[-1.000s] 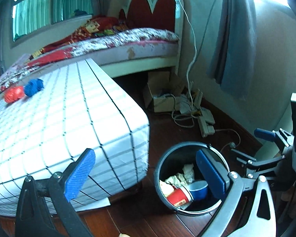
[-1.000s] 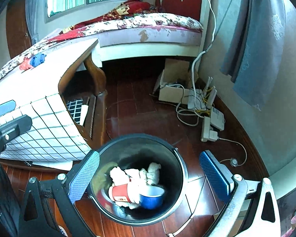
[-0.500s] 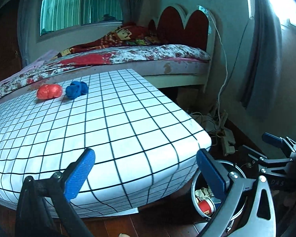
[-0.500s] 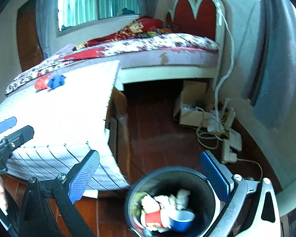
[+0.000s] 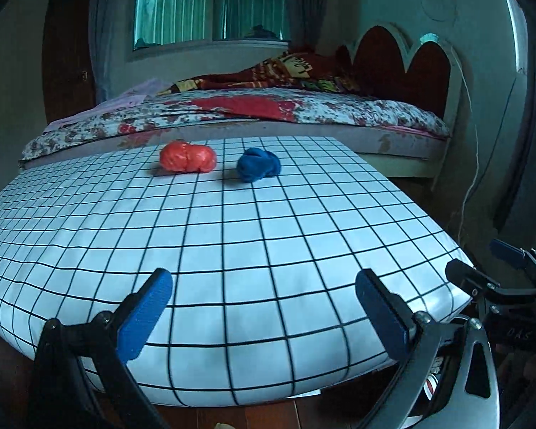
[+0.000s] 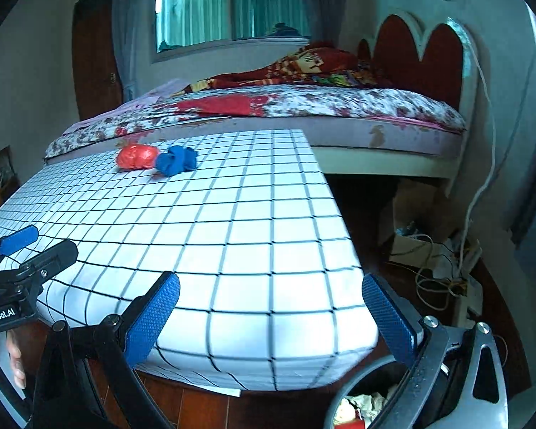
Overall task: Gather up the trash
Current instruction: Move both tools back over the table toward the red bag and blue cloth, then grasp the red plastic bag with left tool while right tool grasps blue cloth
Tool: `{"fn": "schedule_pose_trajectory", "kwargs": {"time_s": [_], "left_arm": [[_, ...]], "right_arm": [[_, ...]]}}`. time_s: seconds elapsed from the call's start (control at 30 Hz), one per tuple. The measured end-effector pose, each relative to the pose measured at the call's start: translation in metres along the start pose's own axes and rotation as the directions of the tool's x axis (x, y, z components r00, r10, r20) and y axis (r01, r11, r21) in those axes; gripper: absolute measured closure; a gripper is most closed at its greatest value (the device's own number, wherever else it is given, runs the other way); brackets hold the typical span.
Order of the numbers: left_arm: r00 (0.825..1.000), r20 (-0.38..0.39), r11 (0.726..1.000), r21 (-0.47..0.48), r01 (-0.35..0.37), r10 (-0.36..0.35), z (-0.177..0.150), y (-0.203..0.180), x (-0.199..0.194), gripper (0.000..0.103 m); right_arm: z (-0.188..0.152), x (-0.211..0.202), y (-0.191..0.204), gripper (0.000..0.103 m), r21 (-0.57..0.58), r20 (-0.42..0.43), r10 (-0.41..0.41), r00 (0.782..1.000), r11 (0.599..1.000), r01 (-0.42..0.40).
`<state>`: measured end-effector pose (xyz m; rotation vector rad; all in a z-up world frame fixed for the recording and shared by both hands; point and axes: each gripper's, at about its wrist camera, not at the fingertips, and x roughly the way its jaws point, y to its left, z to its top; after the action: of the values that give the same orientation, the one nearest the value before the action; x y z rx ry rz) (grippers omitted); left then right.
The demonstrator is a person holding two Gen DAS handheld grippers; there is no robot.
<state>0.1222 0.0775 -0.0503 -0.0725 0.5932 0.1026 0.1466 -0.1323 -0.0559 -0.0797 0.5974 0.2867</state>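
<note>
Both of my tongs are wide apart and hold nothing. My left gripper (image 5: 262, 312) hovers over the near edge of the table (image 5: 232, 236), which is covered in a white cloth with a black grid. My right gripper (image 6: 275, 316) hovers over the table's near right corner.

Two pieces of trash lie on the cloth near the far edge: an orange crumpled bag (image 5: 188, 156) and, just to its right, a blue crumpled bag (image 5: 258, 164). From the left camera a small gap shows between them; from the right camera they overlap, so I cannot tell if they touch.

The bin (image 6: 343, 398) stands on the wooden floor (image 6: 203, 409) below the table's near right corner, mostly hidden by my right gripper; crumpled paper (image 6: 366, 402) shows inside it.

A bed (image 5: 303, 111) stands beyond the table's far edge.
</note>
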Motion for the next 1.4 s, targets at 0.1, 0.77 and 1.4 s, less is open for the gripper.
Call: {"fn": "schedule_pose_trajectory", "kwargs": {"time_s": [0.1, 0.77, 1.4], "left_arm": [[0.999, 0.003, 0.999, -0.006, -0.036, 0.036, 0.006, 0.015, 0.003, 0.001], [0.984, -0.039, 0.984, -0.030, -0.177, 0.176, 0.061, 0.105, 0.061, 0.001], [0.985, -0.129, 0.992, -0.028, -0.122, 0.118, 0.121, 0.115, 0.199, 0.001]], "right_arm": [[0.010, 0.011, 0.020, 0.001, -0.023, -0.007, 0.013, 1.000, 1.000, -0.013], [0.106, 0.126, 0.098, 0.001, -0.094, -0.140, 0.170, 0.976, 0.979, -0.184], [0.165, 0.277, 0.094, 0.055, -0.109, -0.271, 0.157, 0.950, 0.975, -0.193]]}}
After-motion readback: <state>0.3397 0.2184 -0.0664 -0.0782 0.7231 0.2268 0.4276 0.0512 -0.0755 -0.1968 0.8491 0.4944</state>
